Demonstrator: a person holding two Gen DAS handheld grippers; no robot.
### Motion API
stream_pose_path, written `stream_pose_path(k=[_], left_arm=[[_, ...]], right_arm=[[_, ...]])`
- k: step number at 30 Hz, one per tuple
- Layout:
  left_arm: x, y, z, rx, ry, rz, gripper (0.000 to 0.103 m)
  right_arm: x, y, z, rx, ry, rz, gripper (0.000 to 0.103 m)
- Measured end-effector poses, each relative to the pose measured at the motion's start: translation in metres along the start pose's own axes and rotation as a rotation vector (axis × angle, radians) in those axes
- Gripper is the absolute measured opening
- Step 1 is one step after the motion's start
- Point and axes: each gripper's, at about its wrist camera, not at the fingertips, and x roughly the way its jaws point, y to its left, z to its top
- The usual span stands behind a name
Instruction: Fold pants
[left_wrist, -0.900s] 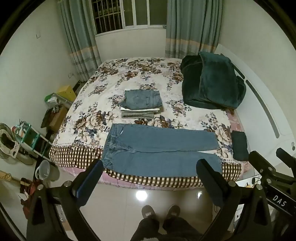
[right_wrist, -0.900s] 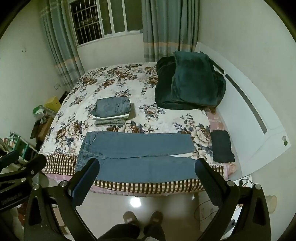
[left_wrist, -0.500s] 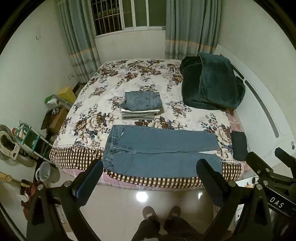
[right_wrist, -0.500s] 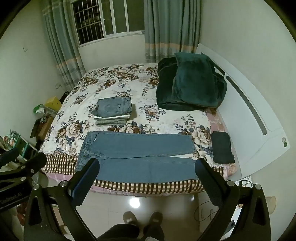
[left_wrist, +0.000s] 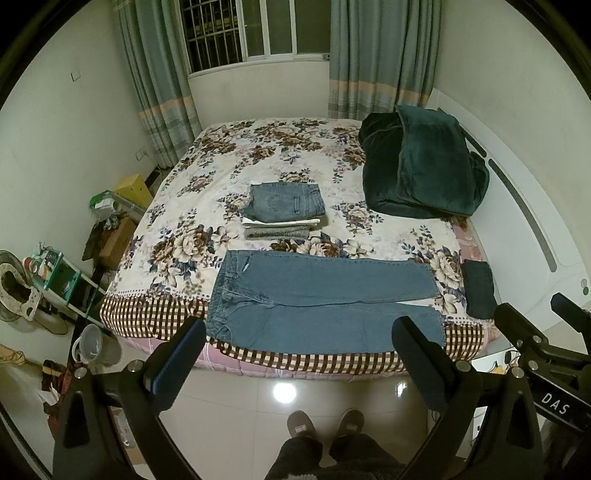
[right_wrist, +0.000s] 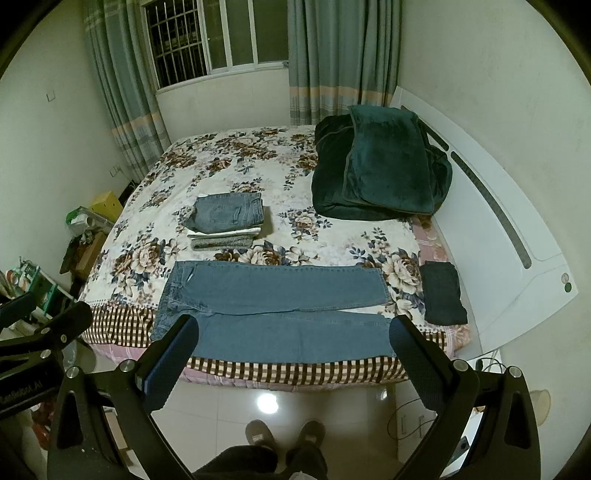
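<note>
A pair of blue jeans (left_wrist: 321, 302) lies spread flat along the near edge of a floral-covered bed (left_wrist: 280, 147), waistband toward the left of the frame, both legs running right, the nearer leg reaching the checked border where the mattress drops to the tiled floor (left_wrist: 236, 413). The left gripper (left_wrist: 299, 362) hangs above that floor in the lower part of its view, jaws spread wide with nothing between them, well short of the denim; the right gripper (right_wrist: 293, 360) is held the same way, fingers apart and empty. Bare bedspread stays open beyond the jeans on the left and at the far end under the window (left_wrist: 258, 29). A stack of folded clothes (left_wrist: 282, 212) sits mid-bed just behind the jeans; a dark green blanket (left_wrist: 421, 166) fills the upper right corner, and a small dark folded cloth (right_wrist: 441, 293) rests at the right edge beside the white headboard (right_wrist: 491, 229). Only slippered feet (left_wrist: 325, 424) of the person show, cut off at the bottom. Clutter along the left wall is too small and dim to identify.
</note>
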Motion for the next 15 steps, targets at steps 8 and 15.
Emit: stream_pose_path(k=[8, 15], left_arm=[[-0.0002, 0.0, 0.0002, -0.001, -0.001, -0.002, 0.103], [0.0013, -0.0008, 0.0018, -0.001, -0.002, -0.001, 0.103]], right_arm=[[-0.0017, 0.0001, 0.0003, 0.0, 0.0, 0.001, 0.103], [-0.0027, -0.0014, 0.0006, 0.0, 0.0, -0.003, 0.103]])
